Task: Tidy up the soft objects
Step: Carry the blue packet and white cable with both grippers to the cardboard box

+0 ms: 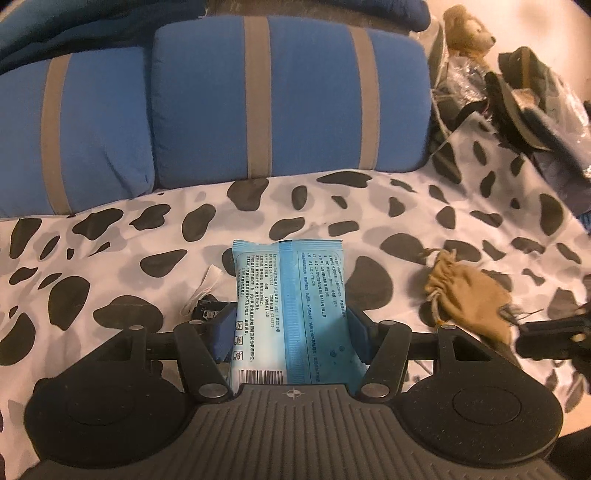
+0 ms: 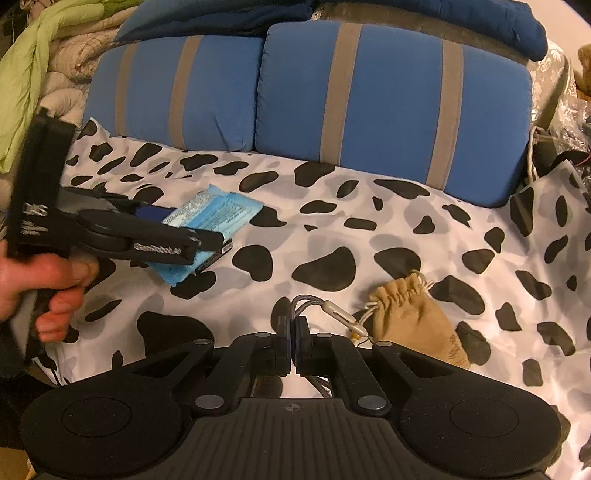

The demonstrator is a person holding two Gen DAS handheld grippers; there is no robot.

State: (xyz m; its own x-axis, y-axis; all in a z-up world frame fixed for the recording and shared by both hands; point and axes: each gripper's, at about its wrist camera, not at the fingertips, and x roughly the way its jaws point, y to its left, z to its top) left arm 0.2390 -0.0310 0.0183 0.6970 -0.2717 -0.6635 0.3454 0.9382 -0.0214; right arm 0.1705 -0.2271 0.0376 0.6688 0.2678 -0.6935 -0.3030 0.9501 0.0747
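Note:
My left gripper [image 1: 291, 325] is shut on a light blue wipes packet [image 1: 291, 295], back side up, held just above the cow-print sheet [image 1: 110, 258]. The right wrist view shows the same packet [image 2: 214, 214] in the left gripper [image 2: 192, 240] at the left. My right gripper [image 2: 293, 332] is shut on a grey braided cable [image 2: 306, 301] with a white connector, low over the sheet. A tan drawstring pouch [image 2: 413, 314] lies just right of it, and shows in the left wrist view [image 1: 469, 295] too.
Two blue pillows with grey stripes [image 1: 288, 99] stand along the back. A brown teddy bear [image 1: 469, 33] and a heap of bags and clothes [image 1: 524, 103] sit at the far right. Green and beige bedding [image 2: 44, 55] is piled at the far left.

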